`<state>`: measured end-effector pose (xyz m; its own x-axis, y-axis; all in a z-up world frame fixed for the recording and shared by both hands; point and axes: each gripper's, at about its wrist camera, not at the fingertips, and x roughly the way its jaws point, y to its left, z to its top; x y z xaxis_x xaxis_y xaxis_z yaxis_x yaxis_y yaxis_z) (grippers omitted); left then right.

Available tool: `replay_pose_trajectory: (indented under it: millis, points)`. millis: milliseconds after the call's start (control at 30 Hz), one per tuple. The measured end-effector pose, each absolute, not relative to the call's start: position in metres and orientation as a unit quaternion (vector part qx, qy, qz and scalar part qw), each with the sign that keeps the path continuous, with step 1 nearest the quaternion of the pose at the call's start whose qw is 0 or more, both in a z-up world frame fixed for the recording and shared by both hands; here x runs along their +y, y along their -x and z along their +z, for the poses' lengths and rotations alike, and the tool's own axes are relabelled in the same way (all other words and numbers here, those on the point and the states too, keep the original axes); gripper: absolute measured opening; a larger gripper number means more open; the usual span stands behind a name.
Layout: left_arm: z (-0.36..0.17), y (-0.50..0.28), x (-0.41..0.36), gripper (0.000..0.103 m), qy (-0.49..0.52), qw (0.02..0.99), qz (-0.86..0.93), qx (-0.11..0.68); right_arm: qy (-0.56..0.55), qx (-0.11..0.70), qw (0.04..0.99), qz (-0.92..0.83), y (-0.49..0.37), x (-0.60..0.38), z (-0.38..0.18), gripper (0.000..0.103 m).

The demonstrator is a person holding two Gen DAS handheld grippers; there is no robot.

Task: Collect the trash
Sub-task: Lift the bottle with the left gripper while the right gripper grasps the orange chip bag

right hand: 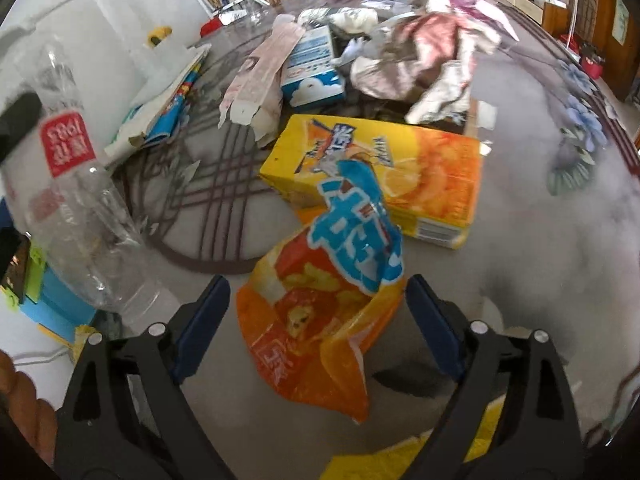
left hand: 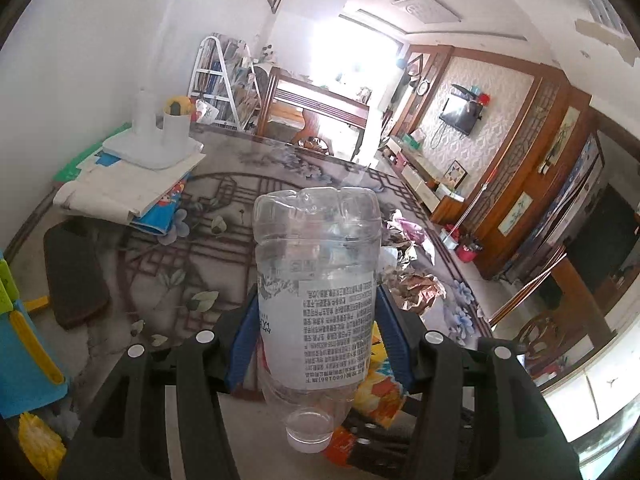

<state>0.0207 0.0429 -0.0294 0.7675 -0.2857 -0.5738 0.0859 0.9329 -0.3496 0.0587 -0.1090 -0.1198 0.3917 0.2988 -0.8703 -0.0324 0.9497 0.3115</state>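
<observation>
Left gripper (left hand: 316, 320): jaws at a middling width, blue pads pressed on both sides of a clear plastic water bottle (left hand: 316, 280). The bottle is held upside down along the fingers, white cap (left hand: 309, 434) nearest the camera, base pointing away, printed label facing the lens. It is lifted clear of the patterned table (left hand: 192, 264).

Ahead of the left gripper and to its right: crumpled paper wrappers (left hand: 416, 284) on the table. Ahead and to its left: a folded stack of newspapers (left hand: 120, 188) with a white lamp base (left hand: 154, 140) on top. A flat dark object (left hand: 74, 276) lies nearer on that side.

Right gripper (right hand: 318, 320): jaws spread wide, pointing steeply down at the table. An orange snack bag (right hand: 316, 316), crumpled, with blue lettering, lies between the fingers. Neither pad visibly presses it; a small gap shows on each side. View slightly blurred.

Just beyond the right gripper's tips: a yellow-orange carton (right hand: 400, 184) lying flat, touching the bag's far end. Farther ahead: a blue-and-white box (right hand: 312, 68), a flattened pinkish carton (right hand: 260, 76), and a heap of crumpled paper (right hand: 424, 52). To the right gripper's left, the held bottle (right hand: 76, 200) shows its red label.
</observation>
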Motion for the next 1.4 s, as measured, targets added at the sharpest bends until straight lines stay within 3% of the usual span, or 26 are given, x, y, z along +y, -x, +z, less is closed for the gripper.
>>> replay_pose_trajectory:
  millis: [233,467,1400]
  points:
    - [-0.031,-0.022,0.046,0.053,0.163,0.925,-0.108,0.325,-0.116,0.549,0.822,0.098,-0.065,-0.104,-0.13,0.088]
    - [-0.032,-0.024,0.046,0.052,0.166,0.925,-0.108,0.325,-0.104,0.535,0.829,0.127,-0.063,-0.098,-0.125,0.08]
    - [-0.044,-0.03,0.034,0.052,0.138,0.925,-0.096,0.341,-0.132,0.438,0.881,0.12,-0.003,-0.176,-0.031,0.08]
